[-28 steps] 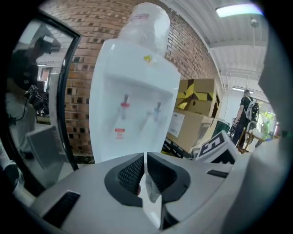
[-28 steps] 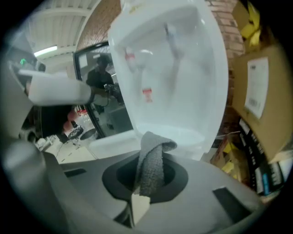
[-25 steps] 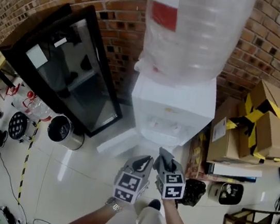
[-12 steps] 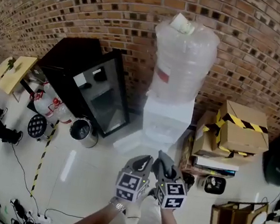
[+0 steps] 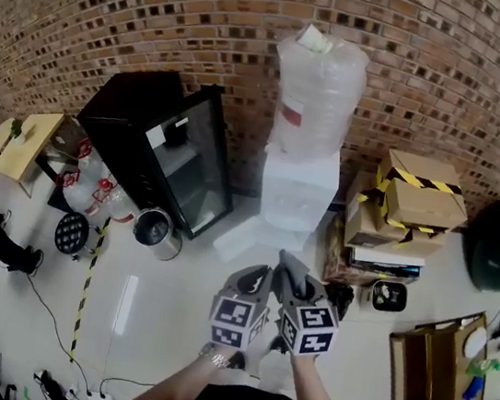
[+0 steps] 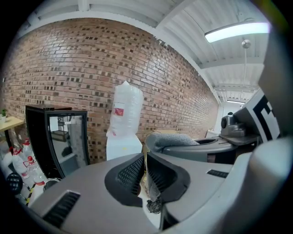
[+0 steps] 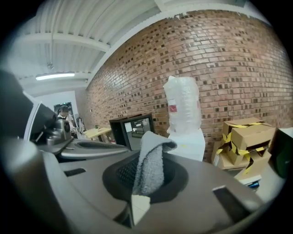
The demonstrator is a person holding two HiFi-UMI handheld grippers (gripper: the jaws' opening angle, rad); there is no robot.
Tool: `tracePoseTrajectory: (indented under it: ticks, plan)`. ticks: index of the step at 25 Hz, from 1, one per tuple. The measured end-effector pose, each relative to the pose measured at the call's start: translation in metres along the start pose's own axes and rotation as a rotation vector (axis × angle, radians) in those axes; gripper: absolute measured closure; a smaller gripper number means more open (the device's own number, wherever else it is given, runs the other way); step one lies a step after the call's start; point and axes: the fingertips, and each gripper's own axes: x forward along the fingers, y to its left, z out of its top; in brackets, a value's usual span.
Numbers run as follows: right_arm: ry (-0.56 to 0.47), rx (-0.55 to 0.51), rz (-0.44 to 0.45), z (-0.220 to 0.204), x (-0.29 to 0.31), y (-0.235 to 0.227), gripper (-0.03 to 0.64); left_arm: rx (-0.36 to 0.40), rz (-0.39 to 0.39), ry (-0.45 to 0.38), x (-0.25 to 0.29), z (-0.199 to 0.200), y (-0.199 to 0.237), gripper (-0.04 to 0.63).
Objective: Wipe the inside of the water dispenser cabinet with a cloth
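The right gripper [image 7: 147, 180] has its jaws clamped on a grey cloth [image 7: 149, 167] that stands up between them. The left gripper [image 6: 144, 176] jaws sit almost together, empty. Well ahead stands the white water dispenser [image 5: 298, 192]; its bottle's red label [image 5: 290, 113] is unreadable.

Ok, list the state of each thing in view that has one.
right gripper: shut on the cloth.
left gripper: shut, empty.
water dispenser: lower door seems swung open.
water bottle: upright on the dispenser.
cardboard box: taped shut.
black cabinet: glass door looks shut.
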Motion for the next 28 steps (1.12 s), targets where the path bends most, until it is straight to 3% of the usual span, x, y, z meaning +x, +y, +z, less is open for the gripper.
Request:
tracePoseTrajectory:
  ticks: [10,19,28]
  plan:
    - [0.001,-0.024,0.05,0.013,-0.014,-0.002,0.595,-0.013,0.067,-0.049,0.001,0.027,-0.006,0.572]
    - [-0.008,-0.083,0.063,0.024,-0.018,-0.004,0.595,0.015,0.064,-0.063,0.007,0.035,-0.023,0.572]
    - [-0.032,-0.065,0.068,0.029,-0.029,-0.01,0.597,0.024,0.068,-0.074,0.001,0.038,-0.031,0.572]
